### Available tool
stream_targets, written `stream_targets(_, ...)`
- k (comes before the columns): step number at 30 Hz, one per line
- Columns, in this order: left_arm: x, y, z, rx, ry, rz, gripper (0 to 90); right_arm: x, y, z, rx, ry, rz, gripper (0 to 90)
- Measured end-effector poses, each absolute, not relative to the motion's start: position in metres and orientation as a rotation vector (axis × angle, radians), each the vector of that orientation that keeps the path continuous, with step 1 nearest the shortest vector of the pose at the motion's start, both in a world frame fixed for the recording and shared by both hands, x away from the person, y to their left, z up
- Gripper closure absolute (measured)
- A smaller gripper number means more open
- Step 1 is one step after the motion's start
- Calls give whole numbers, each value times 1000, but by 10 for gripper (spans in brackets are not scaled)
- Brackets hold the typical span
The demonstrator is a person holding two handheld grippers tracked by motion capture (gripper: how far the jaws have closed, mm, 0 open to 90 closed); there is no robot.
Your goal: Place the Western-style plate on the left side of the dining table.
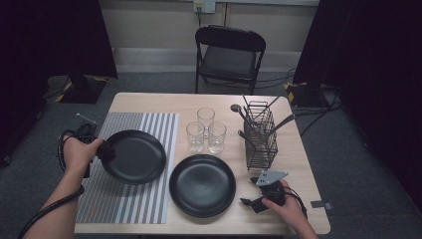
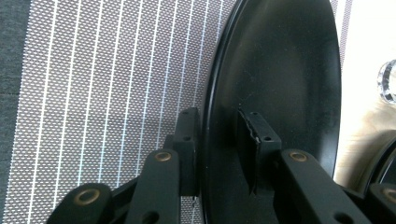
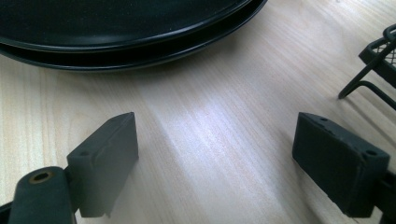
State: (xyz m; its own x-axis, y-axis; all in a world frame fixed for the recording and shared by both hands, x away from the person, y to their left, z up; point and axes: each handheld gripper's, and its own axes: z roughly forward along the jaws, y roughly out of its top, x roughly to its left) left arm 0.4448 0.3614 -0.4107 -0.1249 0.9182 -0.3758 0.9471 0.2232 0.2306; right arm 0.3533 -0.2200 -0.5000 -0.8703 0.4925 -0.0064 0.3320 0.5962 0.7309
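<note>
The left gripper clamps the left rim of a black plate, one pad on top of the rim and the other beneath it; in the left gripper view the plate stands edge-on between the two pads, which press against both faces. The plate is tilted, its left edge raised in the grip, above a grey striped placemat that covers the left part of the table. The right gripper rests on the bare wood at the near right, with its jaws spread wide and nothing between them; in the right gripper view the pads stand well apart over plain tabletop. A second black plate lies flat on the wood just right of the placemat, between the two grippers and near the front edge. Three clear glasses stand clustered behind it at the table's middle. A black wire cutlery rack holding utensils stands at the right, behind the right gripper. The table is light wood. A black folding chair stands beyond its far edge on grey carpet, with dark curtains at both sides.
</note>
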Motion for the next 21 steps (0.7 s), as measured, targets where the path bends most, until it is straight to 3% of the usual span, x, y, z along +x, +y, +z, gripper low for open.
stream_targets(21,443,368,-418,1715,2069,-77,701,353,-220,-500,685,2616,1134,135)
